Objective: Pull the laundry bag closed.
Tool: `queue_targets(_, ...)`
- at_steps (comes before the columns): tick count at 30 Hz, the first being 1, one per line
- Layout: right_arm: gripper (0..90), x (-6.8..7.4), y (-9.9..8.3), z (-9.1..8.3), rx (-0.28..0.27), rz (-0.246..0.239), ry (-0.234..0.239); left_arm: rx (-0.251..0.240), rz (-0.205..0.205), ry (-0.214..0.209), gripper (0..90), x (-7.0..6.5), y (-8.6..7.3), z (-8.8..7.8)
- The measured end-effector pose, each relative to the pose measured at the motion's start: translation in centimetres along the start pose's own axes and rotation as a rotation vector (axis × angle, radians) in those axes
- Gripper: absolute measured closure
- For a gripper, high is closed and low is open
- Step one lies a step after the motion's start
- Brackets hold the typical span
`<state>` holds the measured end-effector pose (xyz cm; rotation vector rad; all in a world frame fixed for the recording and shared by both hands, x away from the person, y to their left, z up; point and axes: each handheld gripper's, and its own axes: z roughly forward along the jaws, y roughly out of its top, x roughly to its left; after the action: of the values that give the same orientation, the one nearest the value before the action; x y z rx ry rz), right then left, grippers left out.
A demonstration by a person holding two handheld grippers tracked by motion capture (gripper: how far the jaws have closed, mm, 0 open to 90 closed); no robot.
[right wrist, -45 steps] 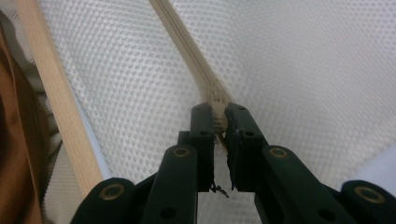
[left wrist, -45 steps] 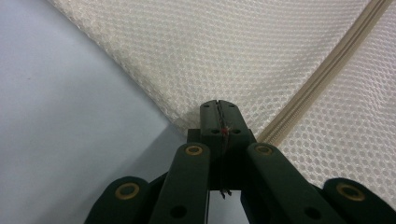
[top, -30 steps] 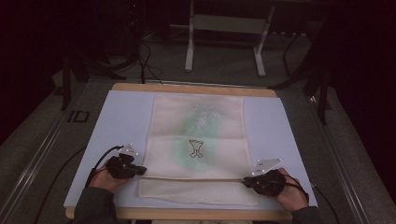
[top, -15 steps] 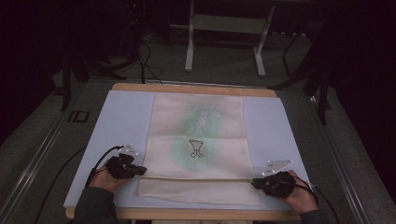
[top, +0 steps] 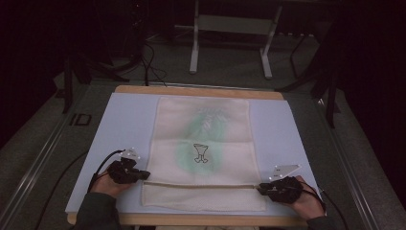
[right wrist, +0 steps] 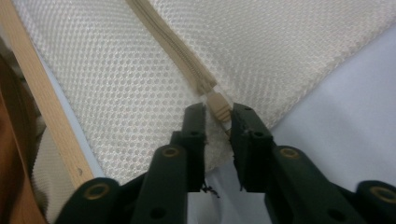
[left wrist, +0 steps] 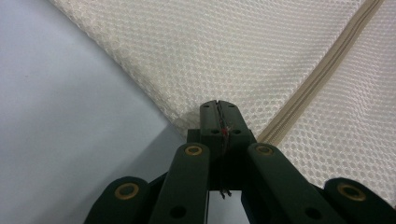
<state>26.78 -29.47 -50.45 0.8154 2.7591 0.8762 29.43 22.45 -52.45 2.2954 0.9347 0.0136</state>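
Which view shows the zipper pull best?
The right gripper view: the zipper pull sits close up between the right gripper, whose jaws have just been opening and stand apart. The high view gives the zipper as a thin line. The left gripper view shows zipper tape, no pull.

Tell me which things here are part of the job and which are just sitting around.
In the job:
mesh laundry bag
zipper, its pull
left gripper, shut on the bag's edge
right gripper, jaws just opened around the pull

Just there:
table
metal stand
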Motion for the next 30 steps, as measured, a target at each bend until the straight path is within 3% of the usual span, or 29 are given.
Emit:
queue_targets(5, 67.1, -0.2, 0.0, -0.1, -0.041, 0.040, -0.009, 0.002, 0.025, 0.019, 88.1, -0.3, 0.1, -0.1)
queue_targets(8, 65.3, -0.3, -0.1, -0.1, -0.050, 0.041, -0.015, -0.002, 0.025, 0.019, 87.2, -0.4, 0.1, -0.1)
queue_targets(16, 61.9, -1.3, -0.6, -0.8, -0.124, 0.104, -0.052, -0.026, 0.020, 0.028, 85.1, -0.3, 0.0, -0.4)
queue_targets(18, 61.4, -1.6, -0.9, -0.9, -0.140, 0.128, -0.064, -0.037, 0.017, 0.042, 83.6, -0.2, 0.0, -0.6)
queue_targets(20, 61.9, -2.0, -1.3, -0.8, -0.159, 0.163, -0.089, -0.054, 0.009, 0.090, 80.1, -0.1, 0.0, -0.8)
queue_targets(23, 61.6, -2.4, -1.7, -0.6, -0.182, 0.198, -0.113, -0.068, -0.010, 0.127, 78.3, 0.2, -0.2, -1.0)
queue_targets(26, 61.2, -2.7, -2.0, -0.6, -0.198, 0.217, -0.139, -0.076, -0.019, 0.151, 77.7, 0.4, -0.3, -1.2)
queue_targets(30, 60.7, -3.0, -2.3, -0.4, -0.192, 0.240, -0.137, -0.089, -0.036, 0.174, 76.4, 0.7, -0.4, -1.3)
